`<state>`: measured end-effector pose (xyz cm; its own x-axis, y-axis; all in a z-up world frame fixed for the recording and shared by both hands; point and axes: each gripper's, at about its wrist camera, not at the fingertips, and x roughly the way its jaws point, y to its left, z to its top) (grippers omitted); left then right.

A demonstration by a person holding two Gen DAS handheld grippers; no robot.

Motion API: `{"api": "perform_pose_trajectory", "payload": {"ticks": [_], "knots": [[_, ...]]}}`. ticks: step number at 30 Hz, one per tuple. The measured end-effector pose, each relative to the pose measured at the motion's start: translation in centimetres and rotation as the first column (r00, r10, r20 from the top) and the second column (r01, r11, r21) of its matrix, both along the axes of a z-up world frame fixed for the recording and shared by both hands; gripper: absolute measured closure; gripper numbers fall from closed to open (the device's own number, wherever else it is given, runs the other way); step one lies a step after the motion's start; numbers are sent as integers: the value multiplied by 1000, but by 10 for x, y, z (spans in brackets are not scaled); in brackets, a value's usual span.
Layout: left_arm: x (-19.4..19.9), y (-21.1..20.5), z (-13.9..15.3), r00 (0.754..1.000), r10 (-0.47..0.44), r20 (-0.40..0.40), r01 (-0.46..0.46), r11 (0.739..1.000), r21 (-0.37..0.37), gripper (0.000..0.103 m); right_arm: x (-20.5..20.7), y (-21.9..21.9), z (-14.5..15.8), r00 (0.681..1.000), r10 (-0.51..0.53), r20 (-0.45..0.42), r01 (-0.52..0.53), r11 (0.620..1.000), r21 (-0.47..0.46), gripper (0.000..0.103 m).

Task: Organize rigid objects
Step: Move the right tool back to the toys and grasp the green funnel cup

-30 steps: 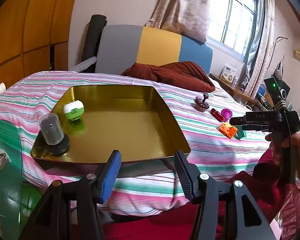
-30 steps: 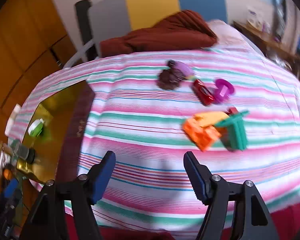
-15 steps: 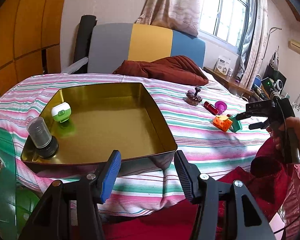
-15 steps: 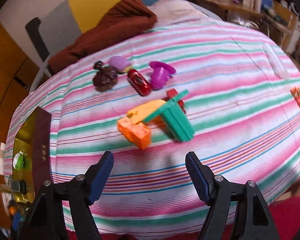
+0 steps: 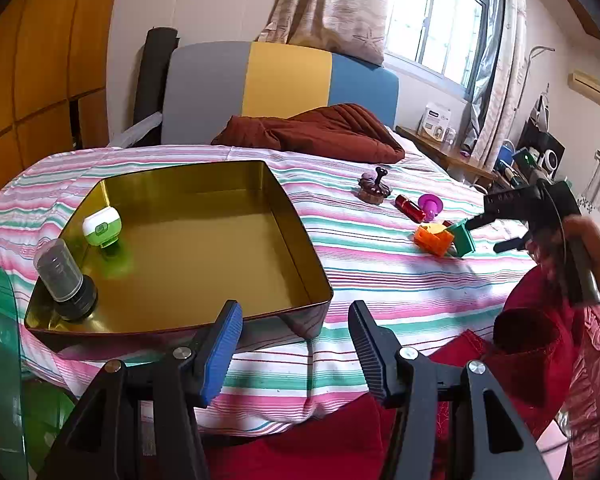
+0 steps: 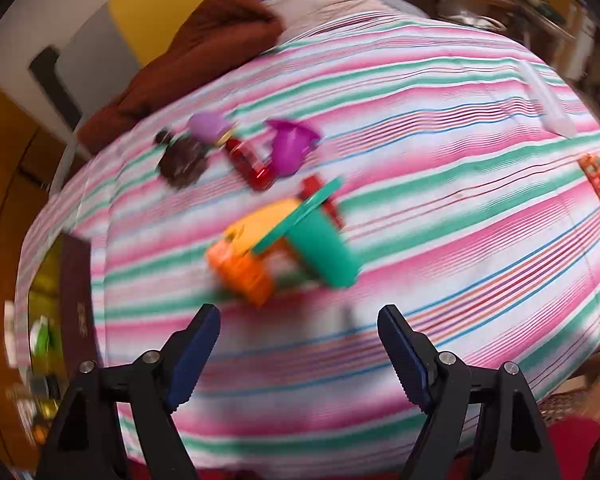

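Left wrist view: left claw (image 5: 296, 334) spread, empty, parked before the gold tray (image 5: 300, 224) on the bed.

Right wrist view: right claw (image 6: 300, 338) spread — now closer to the orange block (image 6: 242, 268) than a second ago — a pick looks imminent.

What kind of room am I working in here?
Most likely a bedroom: the toys and tin sit on a striped bedsheet, with a padded headboard and a curtained window behind.

No legible text, label or number anywhere.
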<state>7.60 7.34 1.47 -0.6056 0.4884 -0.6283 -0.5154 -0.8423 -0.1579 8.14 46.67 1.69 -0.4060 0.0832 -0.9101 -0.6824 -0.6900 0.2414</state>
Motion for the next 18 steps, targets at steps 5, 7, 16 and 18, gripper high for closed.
{"api": "perform_pose_trajectory", "payload": {"ticks": [5, 7, 16, 18], "knots": [[0, 2, -1, 1000, -1, 9, 1, 1000, 0, 47, -12, 25, -5, 999, -36, 38, 37, 999, -20, 21], [0, 3, -1, 1000, -2, 9, 2, 1000, 2, 47, -19, 30, -12, 998, -21, 54, 23, 999, -34, 22], [1, 9, -2, 1000, -15, 12, 15, 1000, -10, 47, -27, 37, -43, 999, -4, 53, 12, 988, -151, 59], [1, 12, -2, 1000, -19, 17, 19, 1000, -11, 47, -29, 36, -47, 999, 4, 46, 4, 983, -184, 66]]}}
